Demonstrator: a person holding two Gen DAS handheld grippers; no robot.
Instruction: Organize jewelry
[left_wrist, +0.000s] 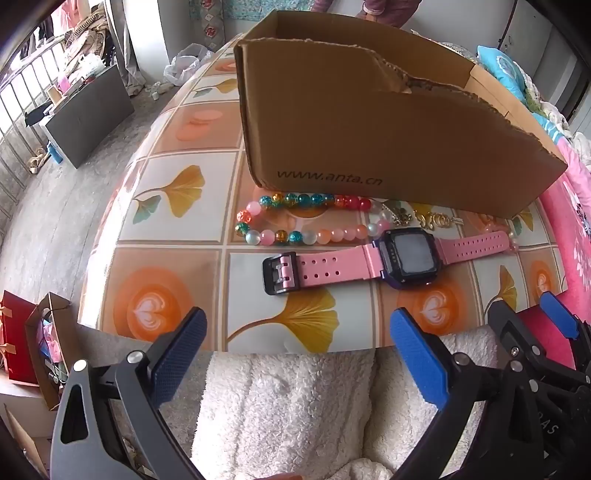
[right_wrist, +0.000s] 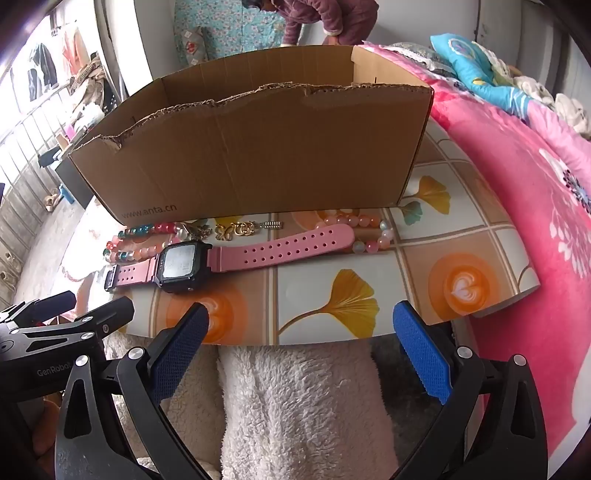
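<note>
While the pink watch (left_wrist: 384, 258) lay flat on the counter (left_wrist: 177, 206) just in front of the cardboard box (left_wrist: 369, 122), I held both sets of fingers wide apart with nothing between them, hovering over the near edge. A multicoloured bead bracelet (left_wrist: 295, 218) sat between the watch and the box wall, a second, pinker bead string (right_wrist: 365, 230) lay at the far end of the strap, and small gold trinkets (right_wrist: 236, 229) rested close against the box. My left gripper (left_wrist: 297, 354) pointed toward the buckle end, my right gripper (right_wrist: 301, 350) toward the open patch of counter beside the long strap.

The pieces were crowded, so I judged that closing on the strap could drag the beads along or nudge the trinkets under the box wall. The watch might also droop or slip if pinched by one strap end, and the torn, uneven box rim could catch it on the way over.

The box read "www.anta.cn"; the left gripper's body, seen from the right wrist, read "GenRobot".
</note>
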